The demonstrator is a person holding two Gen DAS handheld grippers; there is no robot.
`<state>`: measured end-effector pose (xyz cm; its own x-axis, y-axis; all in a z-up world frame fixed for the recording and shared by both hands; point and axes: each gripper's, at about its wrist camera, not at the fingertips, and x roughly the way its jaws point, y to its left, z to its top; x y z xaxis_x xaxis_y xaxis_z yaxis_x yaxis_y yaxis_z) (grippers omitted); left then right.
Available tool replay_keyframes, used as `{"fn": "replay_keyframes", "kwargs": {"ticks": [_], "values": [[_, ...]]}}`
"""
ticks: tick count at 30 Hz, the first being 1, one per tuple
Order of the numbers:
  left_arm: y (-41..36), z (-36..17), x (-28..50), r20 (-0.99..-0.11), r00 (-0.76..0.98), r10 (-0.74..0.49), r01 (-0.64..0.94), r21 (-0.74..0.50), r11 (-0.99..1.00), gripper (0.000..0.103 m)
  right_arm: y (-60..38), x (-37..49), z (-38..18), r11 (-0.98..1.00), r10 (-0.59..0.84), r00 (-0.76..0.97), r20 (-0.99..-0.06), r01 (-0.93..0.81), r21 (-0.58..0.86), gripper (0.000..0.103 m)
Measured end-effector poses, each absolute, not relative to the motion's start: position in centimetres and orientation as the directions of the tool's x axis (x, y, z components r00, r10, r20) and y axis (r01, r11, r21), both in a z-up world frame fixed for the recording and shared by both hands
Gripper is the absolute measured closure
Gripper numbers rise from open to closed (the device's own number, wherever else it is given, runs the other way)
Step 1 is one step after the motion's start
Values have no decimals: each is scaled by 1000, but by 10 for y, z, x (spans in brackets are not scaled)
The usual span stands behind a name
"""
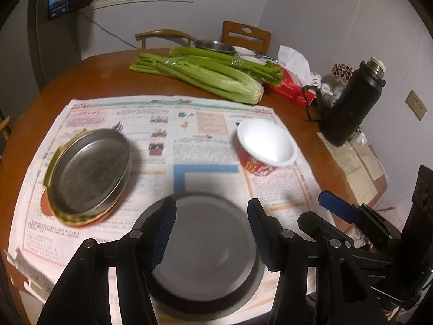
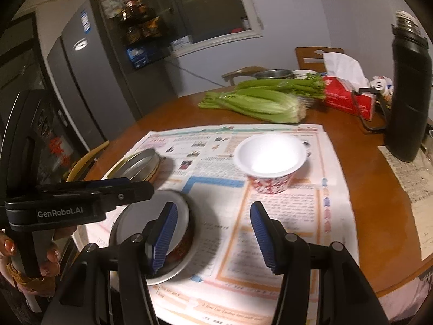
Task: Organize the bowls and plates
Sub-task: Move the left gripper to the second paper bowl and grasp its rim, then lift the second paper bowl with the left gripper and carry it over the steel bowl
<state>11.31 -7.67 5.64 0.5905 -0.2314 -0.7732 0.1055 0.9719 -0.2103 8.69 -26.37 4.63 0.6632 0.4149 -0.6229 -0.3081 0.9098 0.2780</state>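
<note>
Left gripper (image 1: pixel 211 233) hangs spread and empty over the metal bowl (image 1: pixel 205 260) on the newspaper (image 1: pixel 167 151). Stiff, probably slick; take its rim. Right gripper (image 2: pixel 213 235) also gapes empty near the paper bowl (image 2: pixel 270 159).

Readable in white letters: "GenRobot.AI", on the black body of the left gripper (image 2: pixel 70 211) at the left edge of the right wrist view. Printed all over the newspaper (image 1: pixel 167 146) in mid frame, columns and headlines, but too blurred to read. Red characters on the dark door (image 2: pixel 58 149) at far left and white script on the red tissue box (image 2: pixel 349 100) at upper right, likewise illegible.
</note>
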Motion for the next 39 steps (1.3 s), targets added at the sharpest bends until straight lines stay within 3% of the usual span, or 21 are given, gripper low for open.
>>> {"fn": "replay_keyframes", "kwargs": {"ticks": [20,39], "values": [[-129,48,204,-788,532,-312,176,-257,950,46,-319,158,35,961,255,701,-666,-107,254,46],[-144,13,253,-824,468,-321,139,-290,947,46,-306,211,-7,957,280,607,-743,-118,264,47]]}}
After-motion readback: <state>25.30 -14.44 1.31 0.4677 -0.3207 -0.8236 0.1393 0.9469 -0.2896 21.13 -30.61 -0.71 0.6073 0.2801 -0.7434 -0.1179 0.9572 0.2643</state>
